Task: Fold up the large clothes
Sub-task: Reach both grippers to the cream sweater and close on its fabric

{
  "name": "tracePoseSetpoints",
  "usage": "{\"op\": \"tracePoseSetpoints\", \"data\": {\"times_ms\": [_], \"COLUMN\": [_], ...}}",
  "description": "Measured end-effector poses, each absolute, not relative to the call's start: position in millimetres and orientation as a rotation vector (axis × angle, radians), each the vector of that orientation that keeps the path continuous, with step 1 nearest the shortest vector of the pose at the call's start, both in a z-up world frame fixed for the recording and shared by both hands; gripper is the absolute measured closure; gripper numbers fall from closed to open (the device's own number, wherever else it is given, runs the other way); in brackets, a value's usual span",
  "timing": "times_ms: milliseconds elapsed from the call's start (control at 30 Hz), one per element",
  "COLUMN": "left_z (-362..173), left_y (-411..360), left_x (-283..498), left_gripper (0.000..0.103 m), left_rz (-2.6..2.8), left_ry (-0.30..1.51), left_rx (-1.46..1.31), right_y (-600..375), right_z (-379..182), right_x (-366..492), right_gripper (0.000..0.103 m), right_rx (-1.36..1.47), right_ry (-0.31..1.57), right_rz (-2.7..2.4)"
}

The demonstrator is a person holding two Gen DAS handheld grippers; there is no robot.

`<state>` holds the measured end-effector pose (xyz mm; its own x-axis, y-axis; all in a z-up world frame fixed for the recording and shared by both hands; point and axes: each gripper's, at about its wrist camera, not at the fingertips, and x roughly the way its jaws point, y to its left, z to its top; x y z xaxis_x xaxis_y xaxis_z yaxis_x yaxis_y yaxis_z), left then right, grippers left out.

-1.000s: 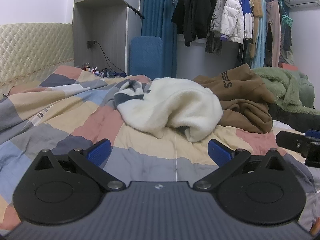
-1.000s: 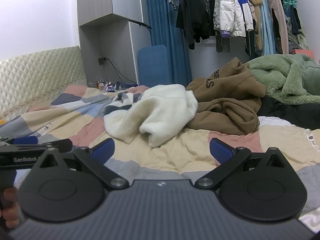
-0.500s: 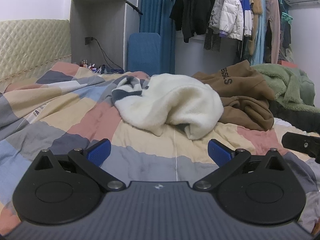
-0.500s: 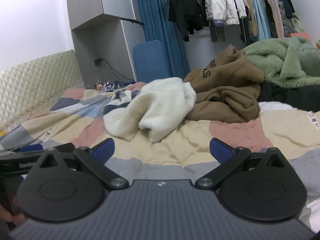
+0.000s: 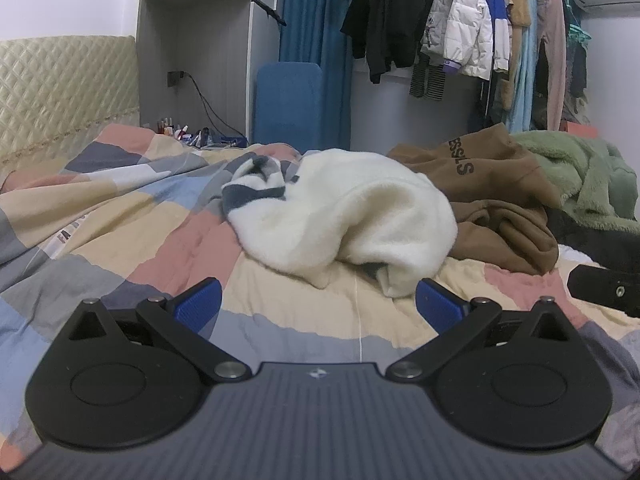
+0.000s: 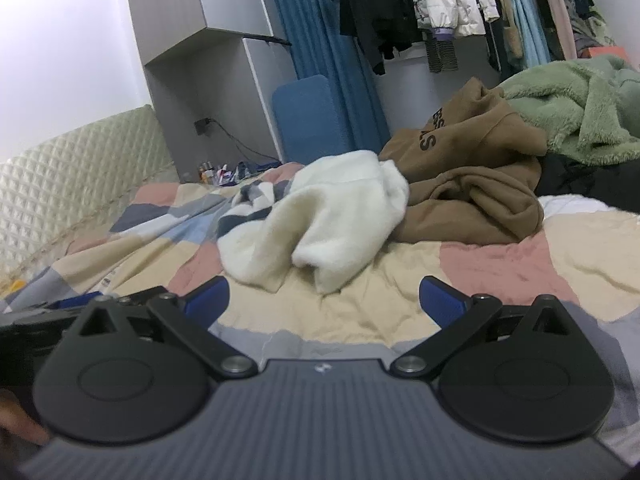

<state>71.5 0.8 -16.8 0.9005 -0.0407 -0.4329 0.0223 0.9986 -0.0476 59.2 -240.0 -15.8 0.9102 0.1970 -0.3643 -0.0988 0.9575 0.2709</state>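
Observation:
A crumpled white fleece garment (image 5: 344, 208) with a grey-striped part lies on the patchwork bed cover (image 5: 120, 240), a short way ahead of both grippers. It also shows in the right wrist view (image 6: 320, 216). A brown hoodie (image 5: 496, 196) lies heaped just right of it, also seen in the right wrist view (image 6: 468, 184). My left gripper (image 5: 318, 302) is open and empty above the cover. My right gripper (image 6: 324, 298) is open and empty, tilted to the left.
A green fleece blanket (image 5: 580, 176) and dark clothes lie at the far right of the bed. A padded headboard (image 5: 60, 92) stands at left. A blue chair (image 5: 288, 104), a grey cabinet and a rack of hanging clothes (image 5: 460, 32) stand beyond the bed.
Both grippers have moved a little closer to the white garment. The right wrist view has tilted. Both stay open and empty.

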Motion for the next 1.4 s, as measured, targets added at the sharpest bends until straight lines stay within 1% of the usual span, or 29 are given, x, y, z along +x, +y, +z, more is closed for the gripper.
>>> {"op": "tracePoseSetpoints", "data": {"times_ms": [167,300,500,767,1033,1100,1167,1200,1233,1267,1300,1333,1367,1400], "left_z": [-2.9,6.7,-3.3,-58.3,-131.5,-147.0,-161.2,-166.9,-172.1,-177.0,-181.1,-183.3,-183.6,-184.6], "left_y": [7.2,18.5,31.4,40.1,39.2,40.0,43.5,44.9,46.5,47.8,49.8,51.6,53.9,56.6], "left_x": [97.5,122.4,176.1,255.5,316.6,330.9,343.6,347.7,351.1,354.6,357.5,359.8,360.8,363.4], "left_gripper": [0.0,0.0,0.0,0.0,0.0,0.0,0.0,0.001,0.006,0.011,0.015,0.025,0.034,0.037], "left_rz": [-0.045,-0.061,-0.071,-0.067,-0.069,-0.067,-0.071,-0.075,-0.083,-0.097,-0.113,-0.128,-0.142,-0.151], "left_ry": [0.459,0.461,0.486,0.562,0.619,0.642,0.658,0.659,0.655,0.651,0.655,0.653,0.643,0.635], "left_rx": [-0.058,-0.131,-0.191,-0.227,-0.225,-0.222,-0.244,-0.258,-0.271,-0.285,-0.305,-0.329,-0.351,-0.367], "right_y": [-239.3,-233.6,-226.6,-234.4,-239.4,-240.5,-240.8,-240.7,-240.3,-238.4,-235.8,-233.7,-231.8,-229.4], "right_z": [-4.3,7.3,-1.5,-52.7,-109.5,-122.6,-134.8,-139.3,-141.6,-142.9,-143.3,-143.4,-143.8,-142.9], "right_x": [80.6,102.5,152.3,218.3,267.2,279.0,291.6,296.3,299.0,301.4,304.0,306.2,308.2,309.9], "right_gripper": [0.0,0.0,0.0,0.0,0.0,0.004,0.005,0.005,0.005,0.008,0.014,0.018,0.027,0.031], "right_rx": [0.276,0.283,0.324,0.413,0.448,0.451,0.446,0.446,0.444,0.432,0.415,0.399,0.386,0.373], "right_ry": [0.398,0.396,0.457,0.594,0.635,0.644,0.656,0.656,0.649,0.631,0.616,0.604,0.594,0.582], "right_rz": [0.136,0.139,0.168,0.159,0.146,0.158,0.157,0.168,0.18,0.193,0.207,0.219,0.227,0.237]}}
